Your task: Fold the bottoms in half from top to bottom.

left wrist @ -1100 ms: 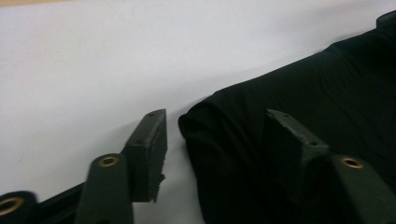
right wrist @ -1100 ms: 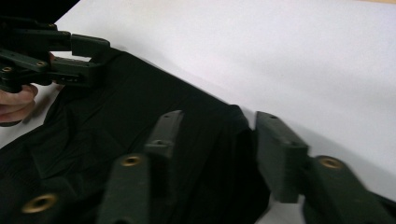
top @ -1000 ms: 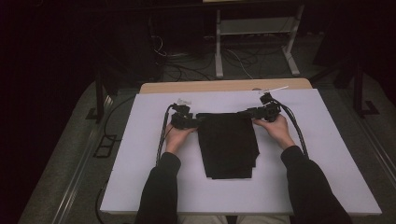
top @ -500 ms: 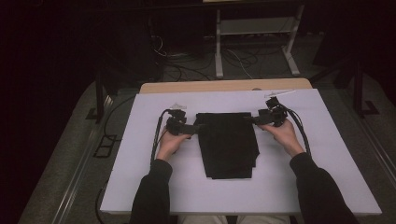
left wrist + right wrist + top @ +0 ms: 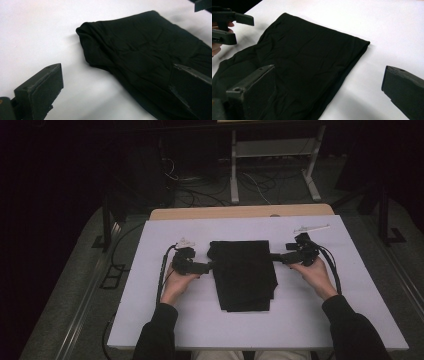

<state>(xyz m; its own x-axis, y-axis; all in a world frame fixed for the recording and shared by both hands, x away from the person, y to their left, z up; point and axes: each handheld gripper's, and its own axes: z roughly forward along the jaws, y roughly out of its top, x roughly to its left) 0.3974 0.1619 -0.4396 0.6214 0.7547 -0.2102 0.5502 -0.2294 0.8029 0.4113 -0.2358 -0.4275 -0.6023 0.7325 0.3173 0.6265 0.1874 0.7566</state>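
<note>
Dim room; white table (image 5: 150,320) on grey floor (image 5: 75,310); white metal frame (image 5: 272,155), cables (image 5: 200,190) behind.

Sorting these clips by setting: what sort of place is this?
Probably a lab or recording workspace, not a home: a plain white table holding one folded black cloth, loose cables on the floor, and a bare metal stand in a dark room.

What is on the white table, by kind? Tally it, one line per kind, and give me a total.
Folded black cloth: 1
Hand-held grippers: 2, the left gripper and the right gripper, both open, one at each side edge of the cloth
White table underneath, not counted
Total: 3
</note>
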